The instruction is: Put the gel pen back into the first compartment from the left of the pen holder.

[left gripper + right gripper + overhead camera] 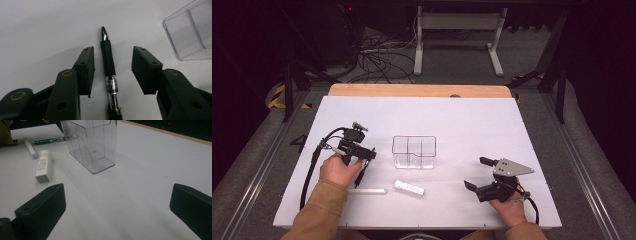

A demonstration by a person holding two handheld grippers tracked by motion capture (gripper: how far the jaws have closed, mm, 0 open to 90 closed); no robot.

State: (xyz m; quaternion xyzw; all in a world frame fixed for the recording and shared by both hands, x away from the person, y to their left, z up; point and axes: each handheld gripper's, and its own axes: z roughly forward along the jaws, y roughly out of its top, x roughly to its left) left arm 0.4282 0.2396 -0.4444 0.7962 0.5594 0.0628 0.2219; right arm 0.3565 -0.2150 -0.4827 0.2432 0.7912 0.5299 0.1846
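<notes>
I'm straddling the pen with my left gripper, jaws wide, nothing held. Pen's flat on the table, at 9 o'clock from the clear box. Light, stiff, slick barrel; I'm targeting the rubber grip.

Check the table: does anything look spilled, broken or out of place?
Nothing stands out. The clear box stands upright, the black pen lies flat between the open left gripper, and the white tube lies intact nearby.
</notes>
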